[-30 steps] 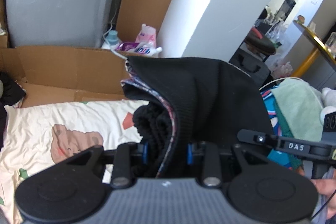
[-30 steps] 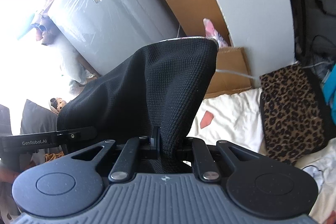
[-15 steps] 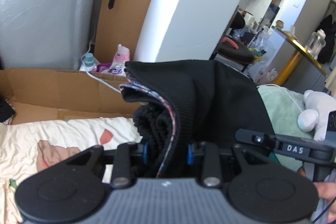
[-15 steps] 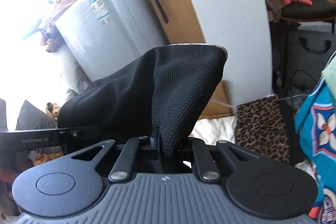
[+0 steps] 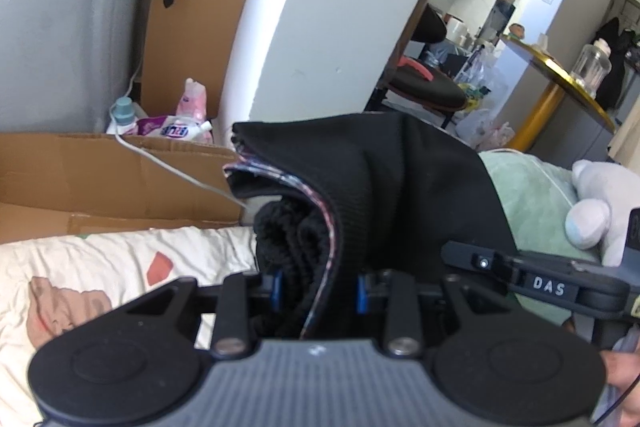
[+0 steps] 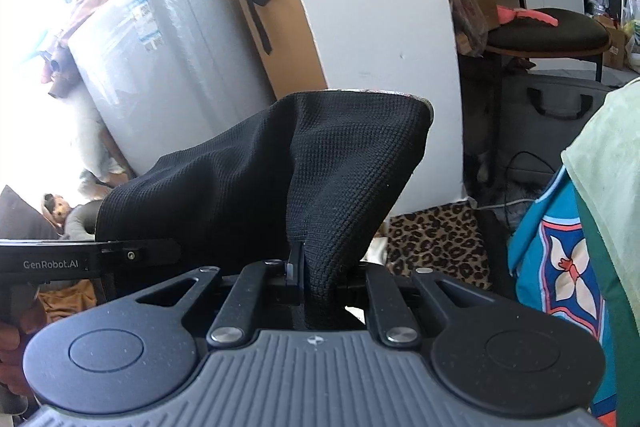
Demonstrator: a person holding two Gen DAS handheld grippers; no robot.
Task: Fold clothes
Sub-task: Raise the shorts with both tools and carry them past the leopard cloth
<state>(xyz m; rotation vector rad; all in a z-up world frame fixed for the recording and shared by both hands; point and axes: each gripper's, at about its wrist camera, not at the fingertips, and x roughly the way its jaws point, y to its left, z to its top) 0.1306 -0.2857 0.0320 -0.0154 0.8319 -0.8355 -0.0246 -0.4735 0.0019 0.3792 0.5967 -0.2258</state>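
A black knit garment [image 5: 372, 187] with a patterned inner edge hangs in the air between both grippers. My left gripper [image 5: 318, 291] is shut on a bunched edge of it. My right gripper [image 6: 316, 283] is shut on another edge of the same garment [image 6: 304, 171], which drapes up and to the left. The fingertips of both grippers are hidden in the cloth. The right gripper's body [image 5: 552, 285] shows at the right of the left wrist view, and the left gripper's body [image 6: 52, 263] shows at the left of the right wrist view.
A cream printed sheet [image 5: 80, 267] lies below at the left, with a cardboard box [image 5: 80, 171] behind it. A white pillar [image 6: 372, 7], a wrapped grey appliance [image 6: 168, 67], a leopard cloth [image 6: 436, 239], a green blanket [image 5: 528, 179] and a chair [image 6: 544, 23] surround.
Both grippers have risen and tilted up with the garment: the bed sheet has dropped lower in both views and more of the room beyond shows. The grips are unchanged.
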